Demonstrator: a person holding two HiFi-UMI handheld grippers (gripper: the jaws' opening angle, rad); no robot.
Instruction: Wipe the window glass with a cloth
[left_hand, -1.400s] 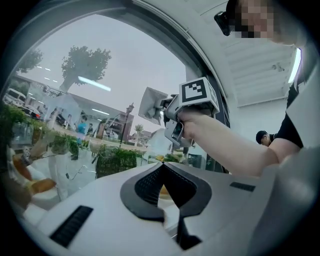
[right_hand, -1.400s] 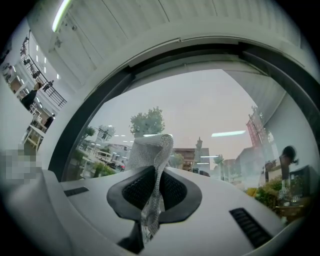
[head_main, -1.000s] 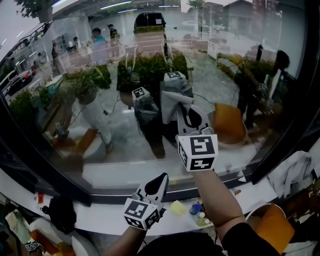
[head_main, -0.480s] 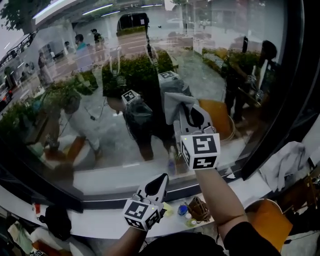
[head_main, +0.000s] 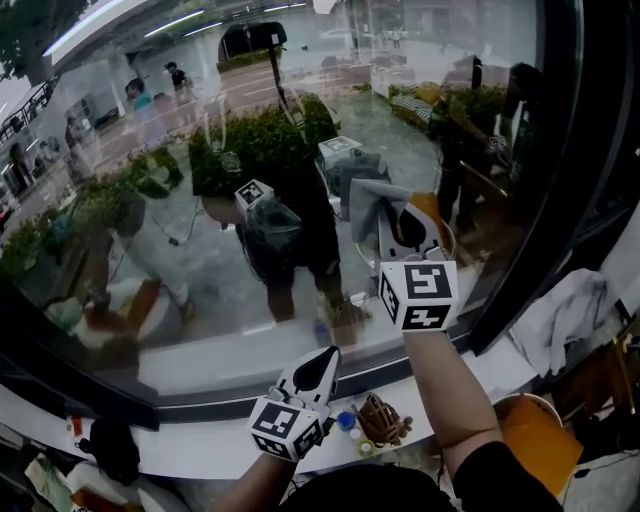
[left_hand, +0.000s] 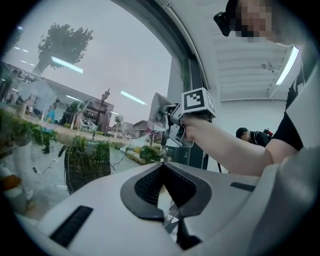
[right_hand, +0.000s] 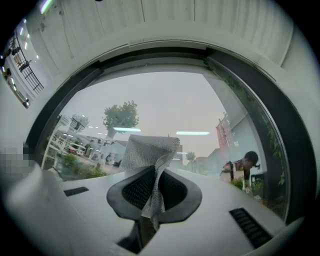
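Now the right gripper (head_main: 392, 212), jaws clamped on the grey cloth (head_main: 368, 195), has slid rightward across the window glass (head_main: 180, 200), seemingly pressing the cloth to it, so wiping is under way, while the left gripper (head_main: 325, 358) hangs low, closed and empty.

My left gripper (head_main: 322, 362) and my right gripper (head_main: 405, 218) are white shells with dark bumpy pads (right_hand: 132, 192) inside. Each shell has dark slots (right_hand: 250, 227). Each has a white cube (head_main: 420, 293) with black square marks. I wear a black short sleeve (head_main: 490, 478).
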